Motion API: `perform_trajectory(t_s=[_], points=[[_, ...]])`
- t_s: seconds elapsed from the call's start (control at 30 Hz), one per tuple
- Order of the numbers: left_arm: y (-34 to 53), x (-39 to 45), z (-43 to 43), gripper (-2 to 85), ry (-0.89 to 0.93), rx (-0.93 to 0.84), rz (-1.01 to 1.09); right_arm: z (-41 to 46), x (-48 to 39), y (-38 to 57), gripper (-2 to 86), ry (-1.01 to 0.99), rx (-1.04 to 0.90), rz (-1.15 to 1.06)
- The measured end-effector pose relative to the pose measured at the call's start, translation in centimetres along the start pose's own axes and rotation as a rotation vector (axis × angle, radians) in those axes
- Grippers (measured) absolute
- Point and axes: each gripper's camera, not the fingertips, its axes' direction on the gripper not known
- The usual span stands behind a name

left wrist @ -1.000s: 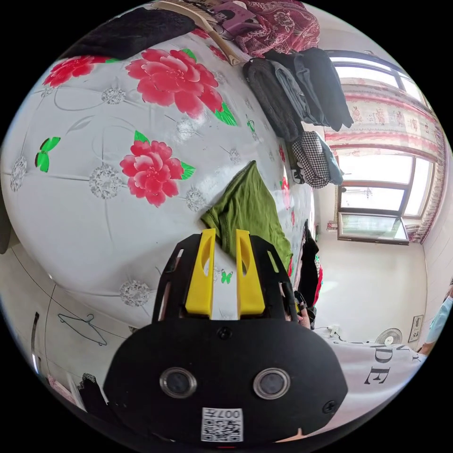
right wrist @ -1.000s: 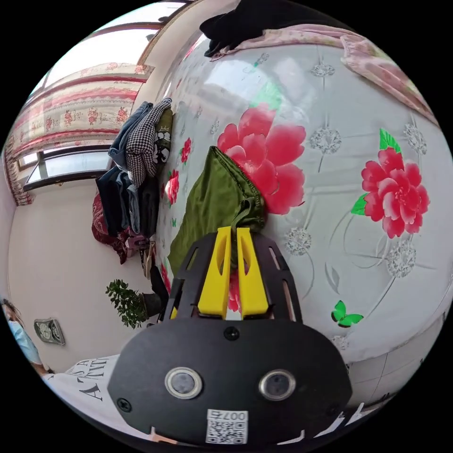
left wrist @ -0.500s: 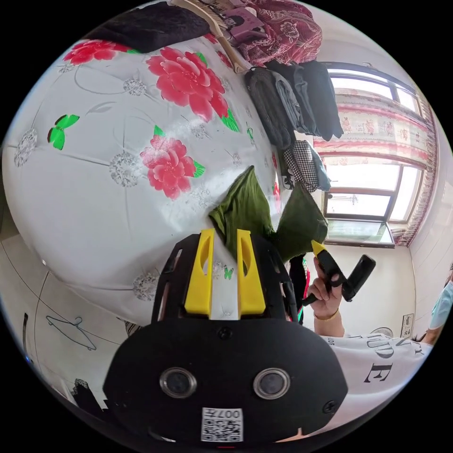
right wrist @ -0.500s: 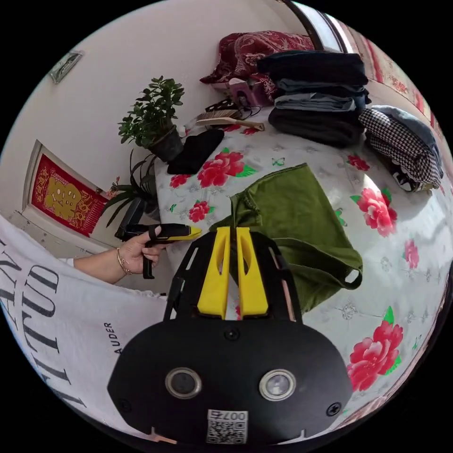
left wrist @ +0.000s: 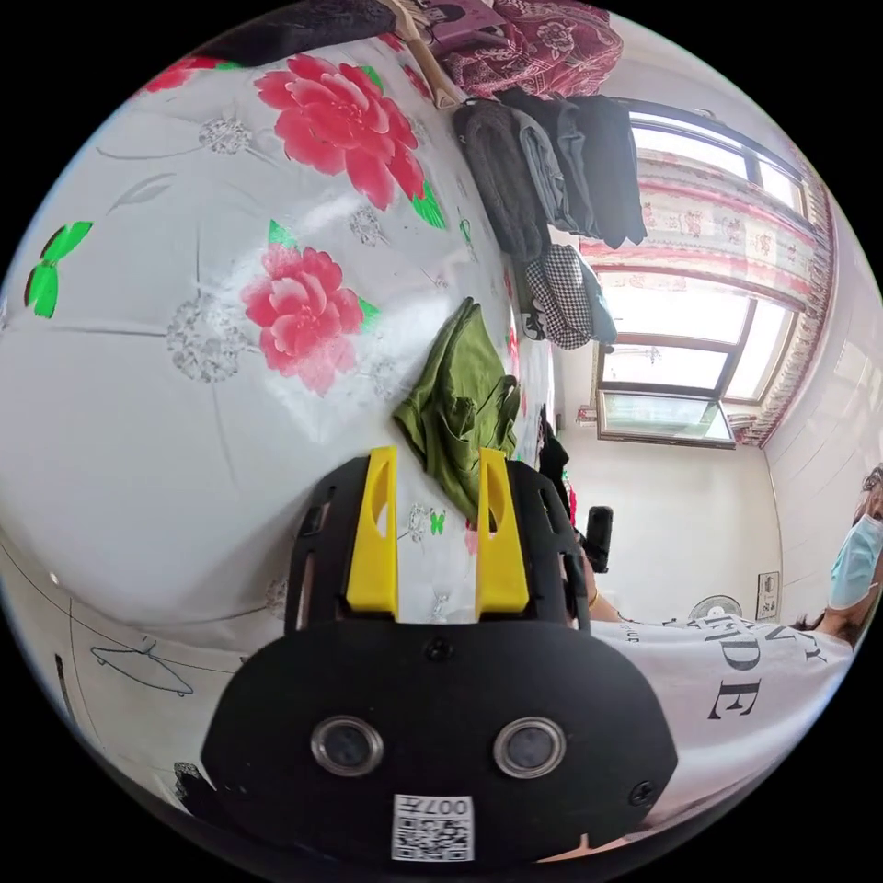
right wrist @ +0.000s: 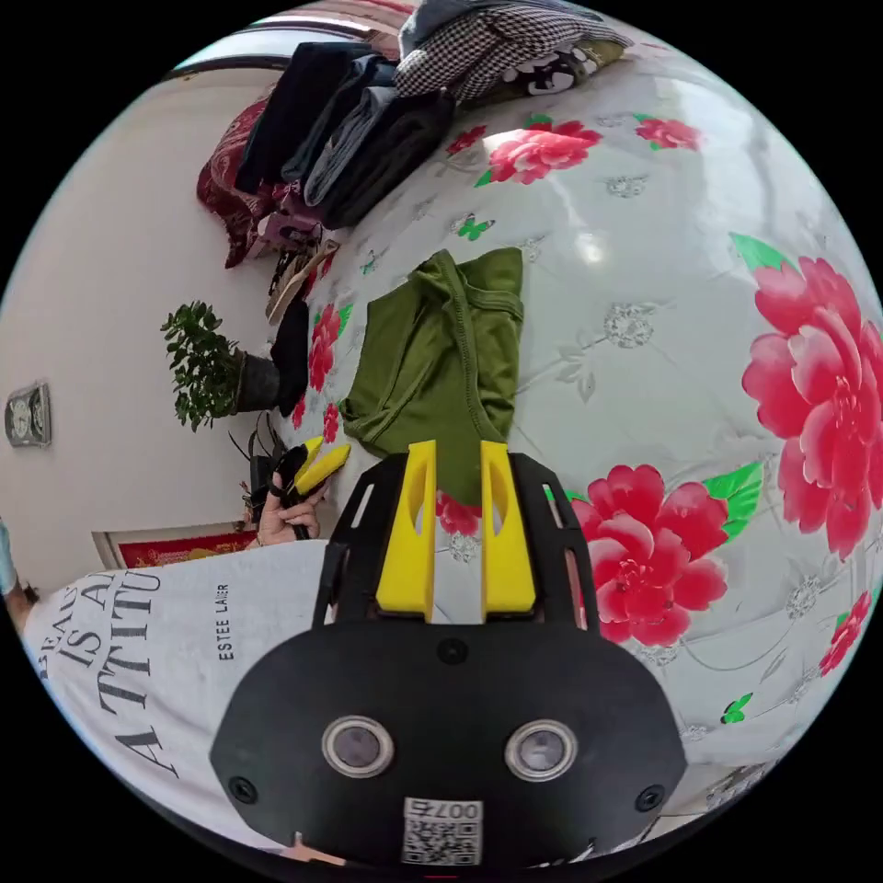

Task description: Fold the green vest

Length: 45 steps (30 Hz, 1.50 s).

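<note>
The green vest point(right wrist: 441, 359) lies folded in a rumpled oblong on the flowered table cover point(right wrist: 662, 276). My right gripper point(right wrist: 458, 451) is open at the vest's near edge; a bit of green cloth shows loose between its yellow jaws. In the left gripper view the vest point(left wrist: 458, 405) is a bunched heap just beyond my left gripper point(left wrist: 437, 455), which is open, one hem showing between the jaws. The left gripper point(right wrist: 313, 464) also appears in the right gripper view, held in a hand at the table's edge beside the vest.
Stacks of folded dark clothes point(right wrist: 359, 138) and a houndstooth garment point(right wrist: 497, 46) sit at the far side. A black cloth point(right wrist: 292, 345) and a potted plant point(right wrist: 207, 368) stand past the vest. A person's white T-shirt point(right wrist: 156, 644) is close behind the grippers. A window point(left wrist: 681, 368) is beyond.
The right gripper carried a part of the vest up and over, laid it down and let go. Both grippers' jaws have spread apart. The vest now lies more compact.
</note>
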Motion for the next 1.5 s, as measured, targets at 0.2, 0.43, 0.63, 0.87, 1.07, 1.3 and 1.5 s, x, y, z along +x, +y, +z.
perform_trajectory(t_s=[0.2, 0.43, 0.63, 0.87, 1.07, 1.3, 1.5], points=[[-3.7, -0.1, 1.2, 14.1, 0.001, -0.119, 0.037, 3.4, 4.1, 1.2, 2.8, -0.166, -0.048, 0.134], [-5.5, -0.6, 0.5, -0.1, 0.064, -0.141, 0.007, 0.6, 3.6, 3.0, 0.5, -0.215, -0.025, 0.094], [-9.2, 6.0, -0.7, -0.6, 0.168, -0.117, 0.094, -6.5, 2.3, 1.1, 0.0, -0.373, 0.091, 0.062], [-23.8, 22.5, 2.3, -0.6, 0.337, -0.091, 0.331, -21.1, -5.6, -10.7, -0.1, -0.367, 0.304, -0.203], [-33.8, 44.0, 2.4, -0.3, 0.377, -0.002, 0.701, -34.0, -16.3, -17.6, 0.0, -0.241, 0.568, -0.475], [-41.2, 47.1, 9.5, 3.9, 0.162, 0.014, 0.602, -30.4, -12.0, -25.6, 1.4, -0.193, 0.662, -0.230], [-38.8, 37.6, 12.3, 9.4, -0.188, -0.041, 0.533, -19.9, -1.5, -21.7, 3.6, -0.086, 0.541, -0.070]])
